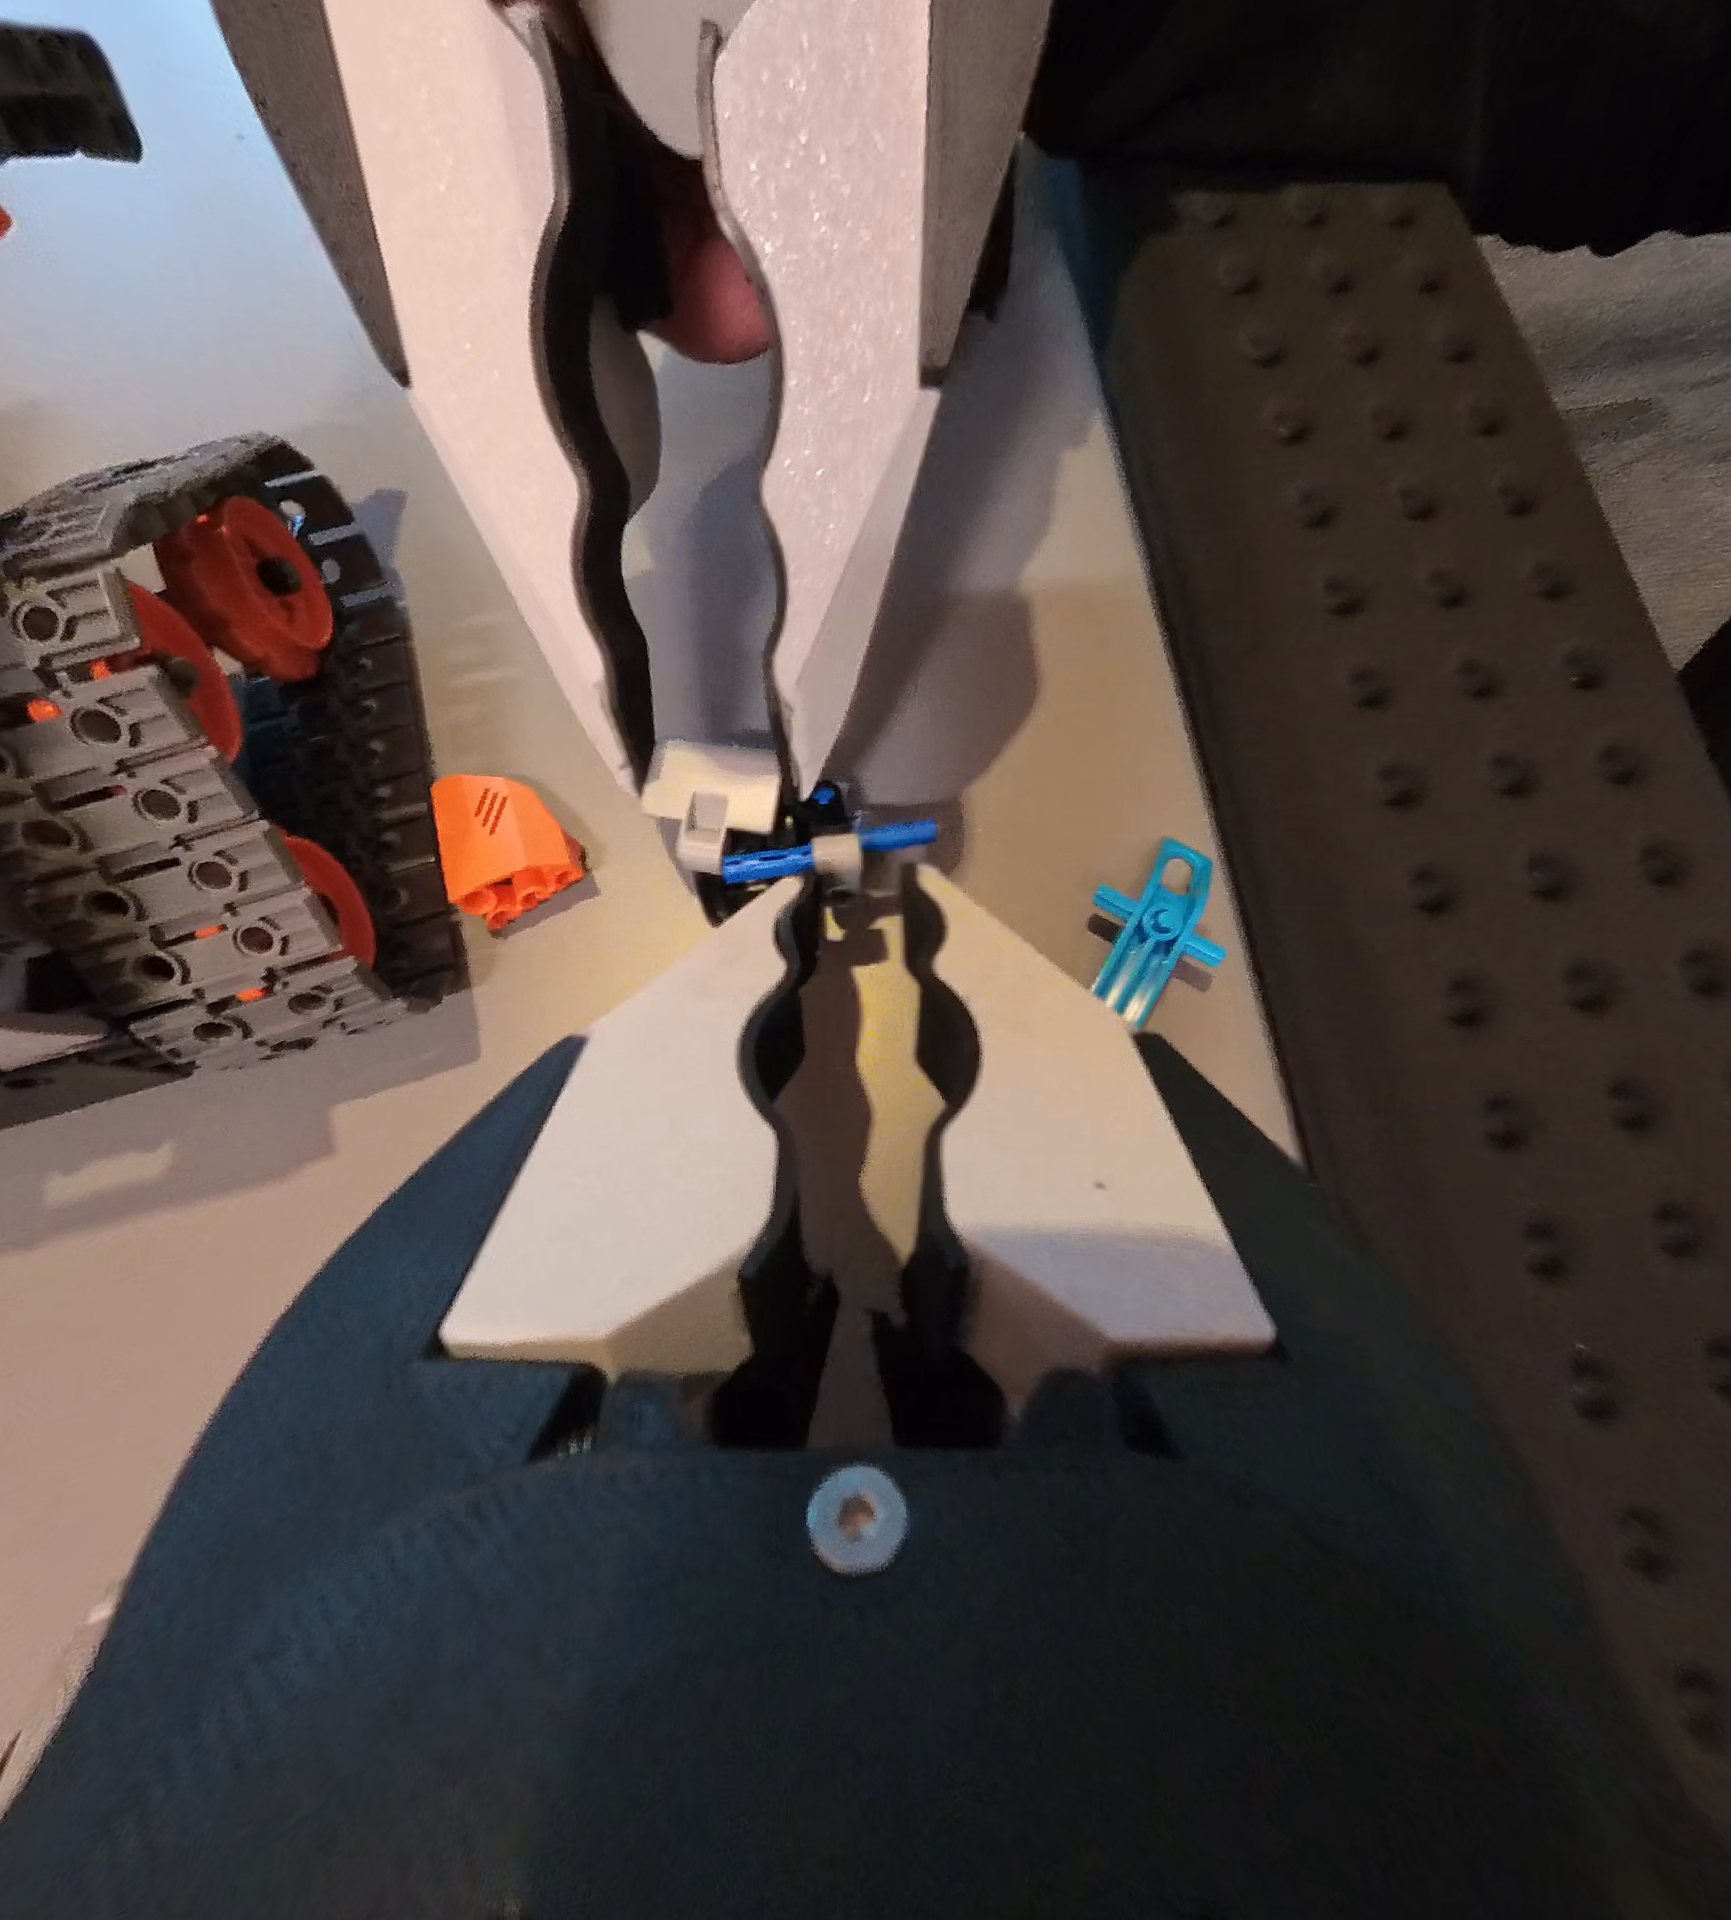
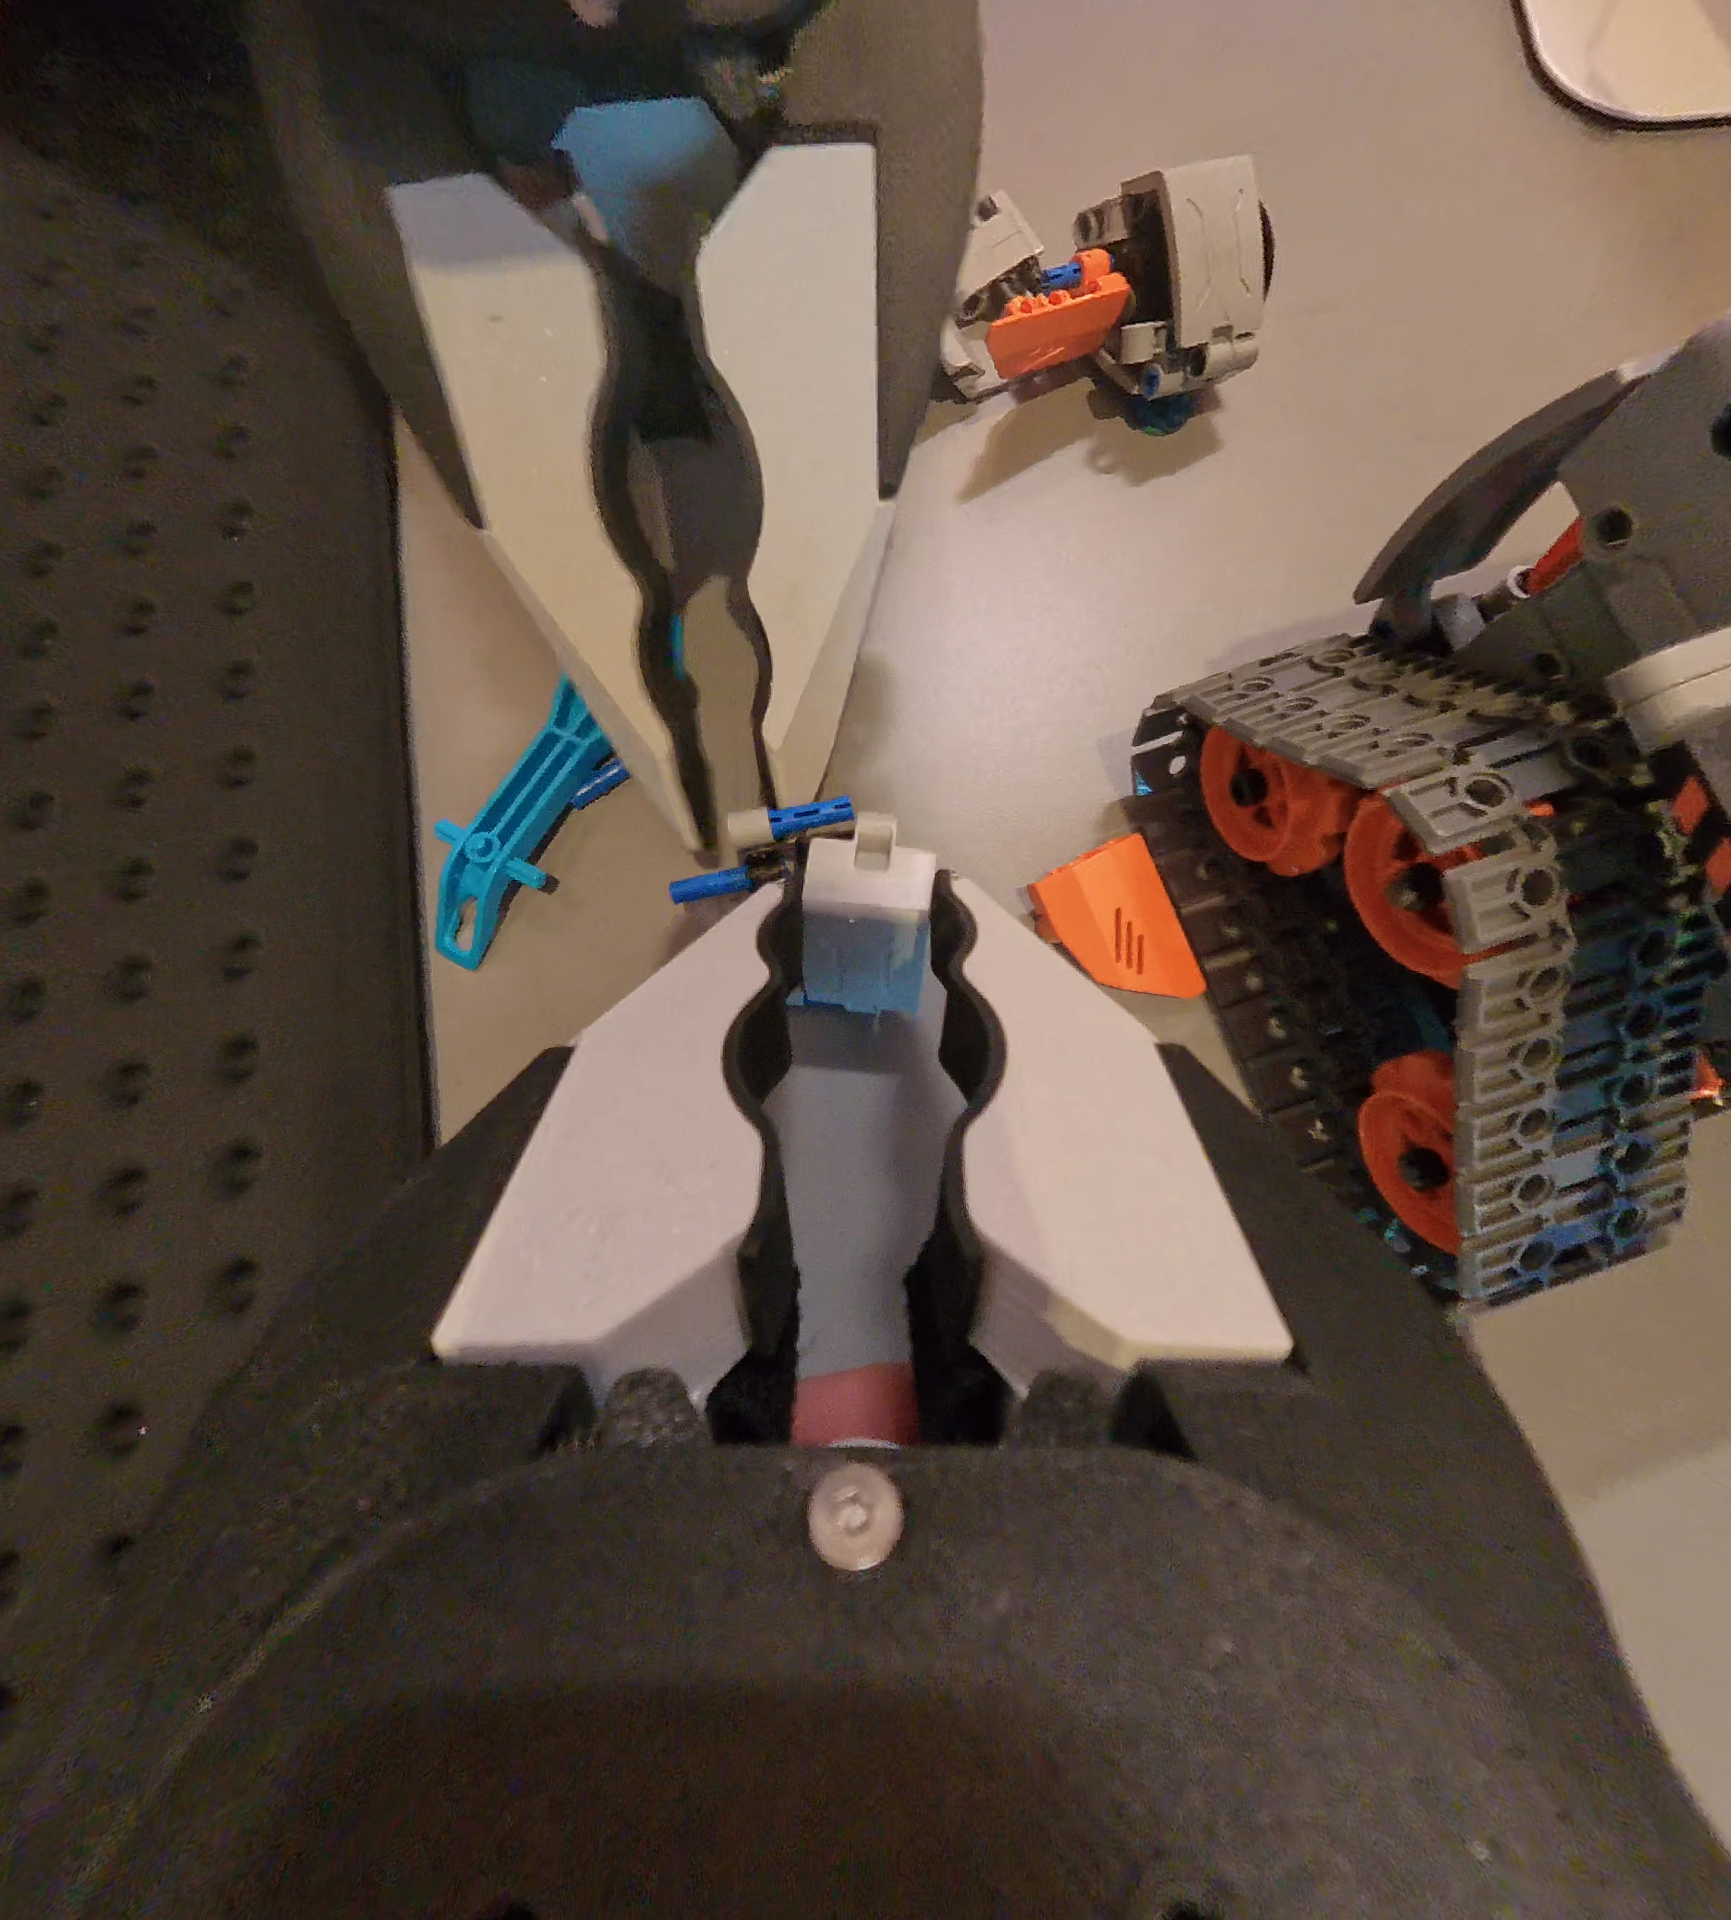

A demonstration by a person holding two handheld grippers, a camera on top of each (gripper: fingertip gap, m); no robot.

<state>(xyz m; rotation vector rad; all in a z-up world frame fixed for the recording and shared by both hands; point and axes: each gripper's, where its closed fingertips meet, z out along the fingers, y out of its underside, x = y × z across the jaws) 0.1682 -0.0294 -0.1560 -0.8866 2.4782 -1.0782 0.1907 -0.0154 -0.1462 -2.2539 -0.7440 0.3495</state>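
Grey block (image 2: 866,914) pinched in right gripper (image 2: 861,914), jaws narrowed; left gripper (image 1: 845,914) clamps blue-axle connector (image 1: 830,857), nearly closed. Both meet above table (image 2: 1048,623). Risk: misaligned push pops axle loose.

A tracked toy vehicle (image 2: 1443,997) of grey and black bricks with orange wheels stands on the pale surface (image 2: 1027,623). An orange wedge brick (image 2: 1121,925) lies just beside its track. A turquoise curved brick piece (image 2: 518,821) lies near a dark perforated foam mat (image 2: 144,727) that borders the surface. Farther off sits a small grey and orange brick assembly (image 2: 1110,291). The rounded corner of a light-coloured flat object (image 2: 1671,62) shows at the edge of the right wrist view.
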